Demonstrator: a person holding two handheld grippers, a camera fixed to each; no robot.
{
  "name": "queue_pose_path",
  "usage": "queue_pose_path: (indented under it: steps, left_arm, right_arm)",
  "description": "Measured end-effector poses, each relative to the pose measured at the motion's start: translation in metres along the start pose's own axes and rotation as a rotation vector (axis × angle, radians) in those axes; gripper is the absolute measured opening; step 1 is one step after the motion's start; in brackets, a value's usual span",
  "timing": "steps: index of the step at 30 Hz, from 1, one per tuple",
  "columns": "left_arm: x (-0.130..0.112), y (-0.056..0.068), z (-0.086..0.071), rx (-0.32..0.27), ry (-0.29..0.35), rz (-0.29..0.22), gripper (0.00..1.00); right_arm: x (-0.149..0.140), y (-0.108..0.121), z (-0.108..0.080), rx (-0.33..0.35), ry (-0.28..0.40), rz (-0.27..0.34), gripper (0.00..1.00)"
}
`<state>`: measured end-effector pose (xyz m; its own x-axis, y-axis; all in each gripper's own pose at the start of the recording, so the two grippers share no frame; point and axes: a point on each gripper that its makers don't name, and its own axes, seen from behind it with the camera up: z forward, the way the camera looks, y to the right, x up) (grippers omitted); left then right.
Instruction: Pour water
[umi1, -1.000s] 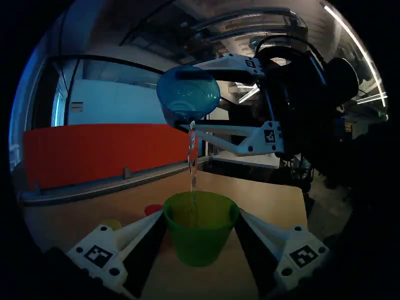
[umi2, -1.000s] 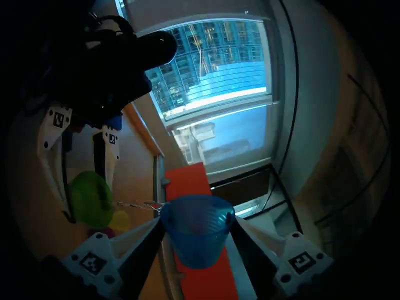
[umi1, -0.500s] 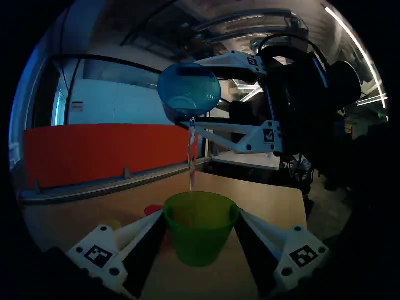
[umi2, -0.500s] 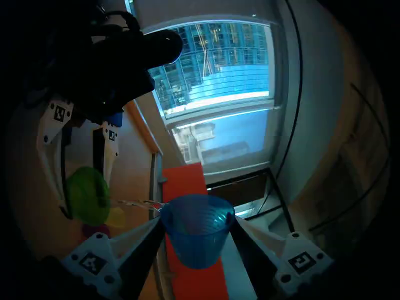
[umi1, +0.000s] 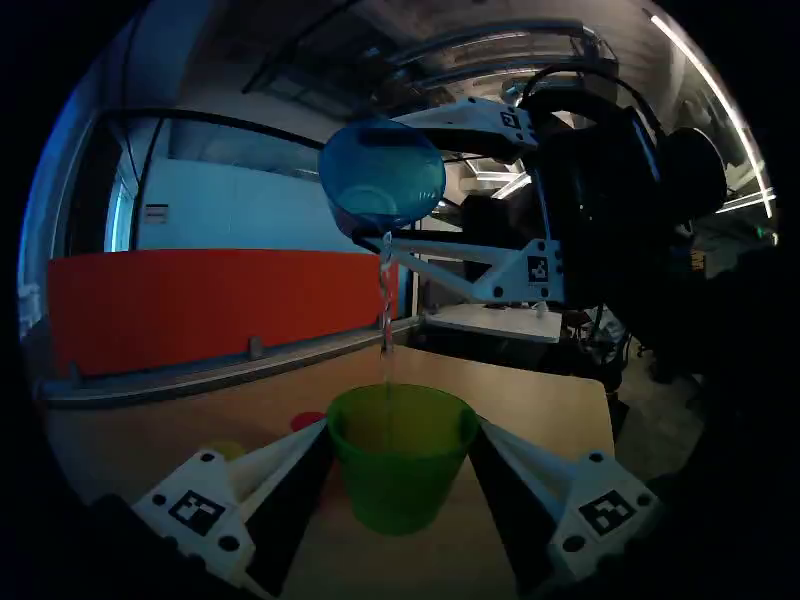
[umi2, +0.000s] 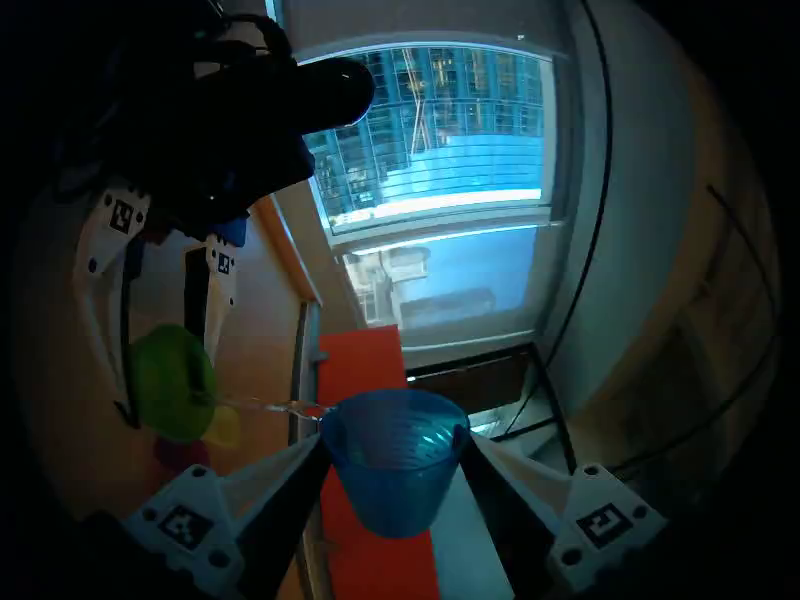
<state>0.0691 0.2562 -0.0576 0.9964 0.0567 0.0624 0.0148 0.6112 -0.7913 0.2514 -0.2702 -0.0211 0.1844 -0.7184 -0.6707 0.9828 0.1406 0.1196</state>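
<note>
The left gripper (umi1: 400, 432) pinches the green cup (umi1: 400, 475) between its jaws, upright and low at the worktop (umi1: 540, 392), so its open mouth sits under the water stream (umi1: 385, 310). Directly above it, the right gripper (umi2: 396, 447) has its jaws clamped on the blue cup (umi1: 382, 180), tipped so that water spills off the lower lip.

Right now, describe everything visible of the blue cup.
The blue cup is translucent plastic, tapered toward its base. The right gripper clamps its sides between both fingers, holding it raised and tipped sideways. A thin water stream runs from its lip down into the green cup below.
</note>
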Motion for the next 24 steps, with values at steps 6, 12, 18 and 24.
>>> queue_pose_path:
  steps: [6, 12, 18, 24]
  left_arm:
    - [0.0021, 0.0004, 0.0012, -0.003, 0.003, -0.003, 0.87]
    - [0.0040, 0.0002, 0.0021, -0.004, 0.004, -0.002, 0.87]
    - [0.0032, -0.0003, 0.0025, -0.003, 0.006, -0.004, 0.87]
    - [0.0038, -0.0008, 0.0036, -0.004, 0.006, -0.005, 0.87]
  right_arm:
    - [0.0028, 0.0023, -0.0011, -0.002, 0.002, -0.022, 0.90]
    - [0.0055, 0.0040, -0.0017, -0.004, 0.003, -0.045, 0.90]
    - [0.0073, 0.0066, -0.0018, -0.008, 0.004, -0.068, 0.90]
    - [0.0092, 0.0075, -0.0017, -0.010, 0.004, -0.091, 0.90]
